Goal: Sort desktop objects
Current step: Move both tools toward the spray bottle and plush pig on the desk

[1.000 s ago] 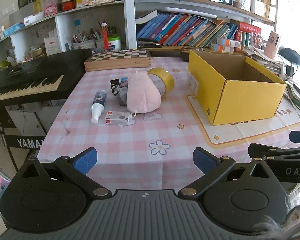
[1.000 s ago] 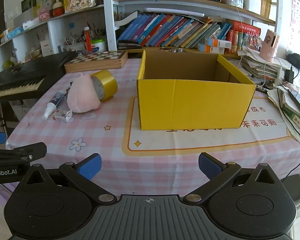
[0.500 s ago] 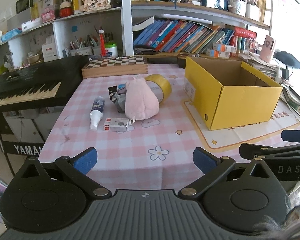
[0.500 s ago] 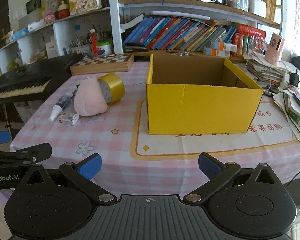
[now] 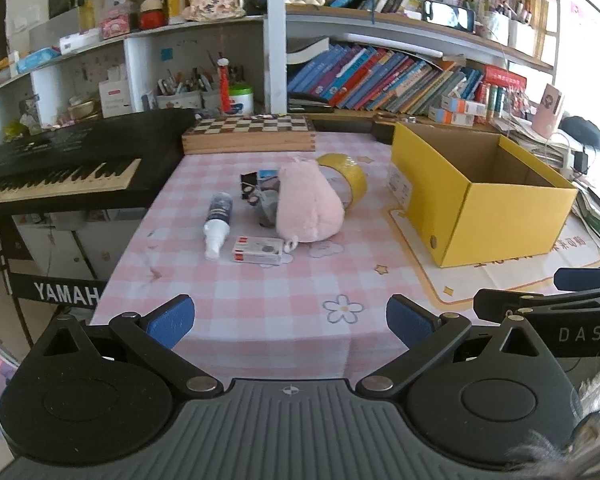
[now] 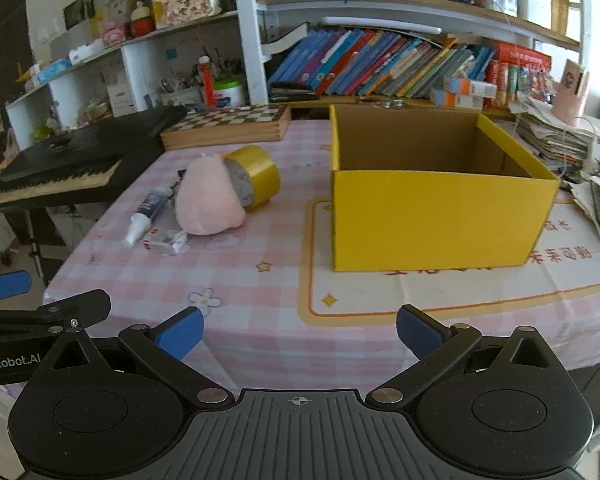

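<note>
Both tongs spread wide, nothing held: left tongs (image 5: 290, 316) and right tongs (image 6: 298, 330) hung at the near edge of the pink-checked counter (image 5: 284, 280), well short of the pile.

Risks, near to far:
- Small red/white flat carton (image 5: 257, 250) touched the pink plush toy (image 5: 309, 208); grabbing either prob drags the other.
- White-capped blue spray bottle (image 5: 217, 224) lay on its side, could roll off the left edge.
- Yellow tape roll (image 6: 256, 176) on edge behind the plush, likely rolls if nudged.
- Open yellow cardboard box (image 6: 432, 216) looked empty and light; a rim hit may shove it.
</note>
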Action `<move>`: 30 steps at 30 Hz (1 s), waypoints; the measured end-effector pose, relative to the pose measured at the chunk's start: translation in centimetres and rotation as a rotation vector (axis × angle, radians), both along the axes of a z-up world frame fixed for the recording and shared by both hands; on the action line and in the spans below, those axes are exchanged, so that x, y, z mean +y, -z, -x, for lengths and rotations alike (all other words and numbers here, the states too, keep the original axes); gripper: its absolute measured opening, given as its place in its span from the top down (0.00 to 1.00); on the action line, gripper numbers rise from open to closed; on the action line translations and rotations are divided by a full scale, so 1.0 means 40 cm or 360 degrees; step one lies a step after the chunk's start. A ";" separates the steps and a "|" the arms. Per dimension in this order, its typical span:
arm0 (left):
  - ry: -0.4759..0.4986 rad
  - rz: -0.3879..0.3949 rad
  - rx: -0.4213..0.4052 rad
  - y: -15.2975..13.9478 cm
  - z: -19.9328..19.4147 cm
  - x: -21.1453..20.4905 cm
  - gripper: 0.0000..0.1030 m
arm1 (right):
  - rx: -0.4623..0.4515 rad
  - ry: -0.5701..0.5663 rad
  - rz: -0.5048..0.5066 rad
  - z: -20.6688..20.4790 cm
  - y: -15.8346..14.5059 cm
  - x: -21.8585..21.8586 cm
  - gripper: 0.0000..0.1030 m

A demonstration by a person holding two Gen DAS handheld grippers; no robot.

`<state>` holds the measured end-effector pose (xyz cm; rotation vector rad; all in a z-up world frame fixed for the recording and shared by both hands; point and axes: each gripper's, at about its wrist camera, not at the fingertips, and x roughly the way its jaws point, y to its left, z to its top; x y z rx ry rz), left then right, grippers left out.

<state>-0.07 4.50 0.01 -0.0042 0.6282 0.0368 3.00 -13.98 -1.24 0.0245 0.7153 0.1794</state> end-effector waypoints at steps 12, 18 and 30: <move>-0.0078 0.0037 -0.0012 -0.004 -0.001 0.075 0.00 | -0.0037 -0.0137 0.0037 -0.040 -0.012 0.088 0.00; -0.0146 -0.0005 -0.0036 -0.008 -0.003 0.090 0.00 | -0.0093 -0.0201 0.0098 -0.054 -0.020 0.121 0.00; -0.0214 0.0088 0.0035 0.017 -0.067 0.133 0.02 | -0.0137 -0.0334 0.0162 -0.125 -0.016 0.170 0.07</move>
